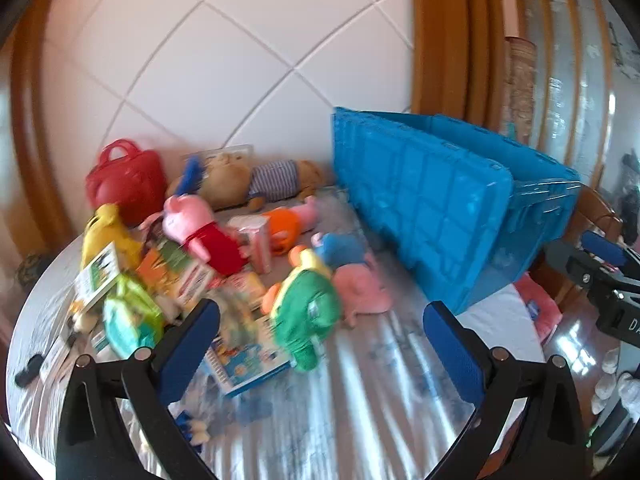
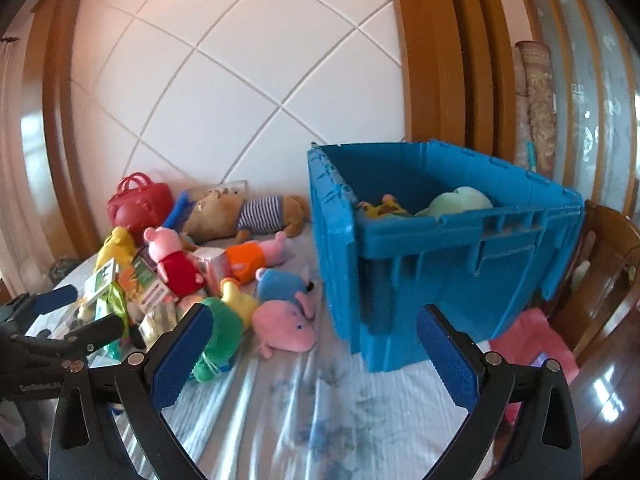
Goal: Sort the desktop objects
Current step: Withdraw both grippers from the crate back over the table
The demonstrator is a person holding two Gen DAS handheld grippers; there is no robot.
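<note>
Soft toys and small boxes are heaped on the left of the cloth-covered table [image 1: 380, 400]. Closest to me lie a green plush [image 1: 308, 312], a pink pig plush [image 1: 360, 288] and a picture book [image 1: 244, 364]. My left gripper [image 1: 320, 336] hangs open just in front of the green plush, holding nothing. A blue crate [image 2: 440, 264] stands at the right, with a pale green toy [image 2: 456, 200] and a yellow toy [image 2: 380, 208] inside. Between the pink pig plush [image 2: 284, 324] and the crate, my right gripper [image 2: 316, 332] is open and empty.
A red bag [image 1: 128, 184], a striped-shirt bear [image 1: 248, 180], a red-dressed pig [image 1: 200, 232] and an orange-dressed pig [image 1: 288, 224] lie further back against the tiled wall. A wooden chair [image 2: 600, 280] with a pink cushion [image 2: 536, 332] stands right of the table.
</note>
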